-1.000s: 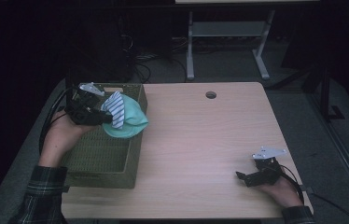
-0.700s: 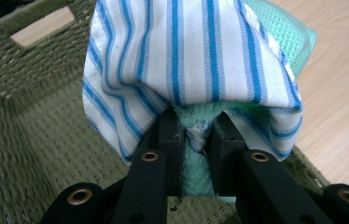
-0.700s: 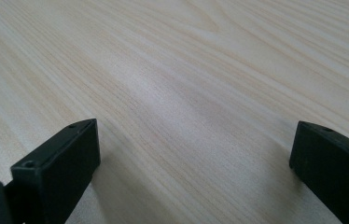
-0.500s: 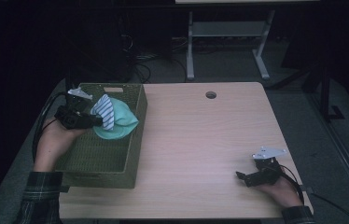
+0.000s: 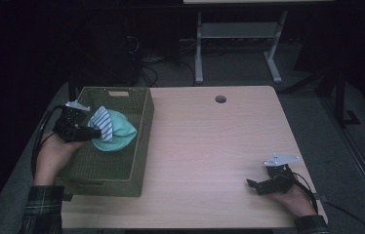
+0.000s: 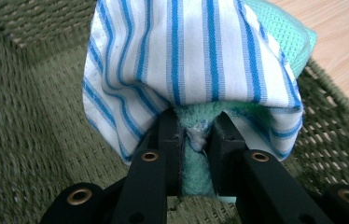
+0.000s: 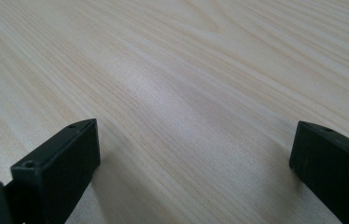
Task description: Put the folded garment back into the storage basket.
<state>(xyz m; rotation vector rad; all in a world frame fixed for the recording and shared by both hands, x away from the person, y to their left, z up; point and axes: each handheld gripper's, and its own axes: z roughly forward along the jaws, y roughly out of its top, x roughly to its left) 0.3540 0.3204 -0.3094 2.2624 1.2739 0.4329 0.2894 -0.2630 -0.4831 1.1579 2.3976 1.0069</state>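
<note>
My left gripper [image 5: 91, 131] is shut on a bundle of two cloths, a blue-and-white striped cloth [image 5: 102, 122] draped over a mint green towel [image 5: 119, 135]. The bundle hangs low inside the green woven basket [image 5: 139, 161] at the table's left. In the left gripper view the jaws pinch the green towel [image 6: 193, 172] under the striped cloth [image 6: 186, 56], with the basket's weave [image 6: 32, 116] behind. My right gripper [image 5: 253, 185] rests on the table near the front right corner. Its jaws stand wide open over bare wood [image 7: 186, 70], with nothing between them.
The light wooden table [image 5: 210, 141] has a round cable hole [image 5: 220, 99] near its far edge. A metal stand [image 5: 239, 39] and cables lie on the dark floor behind the table.
The left hand has carried the cloth bundle leftward and downward, from above the basket's right rim to low inside it. The right gripper has stayed in place.
</note>
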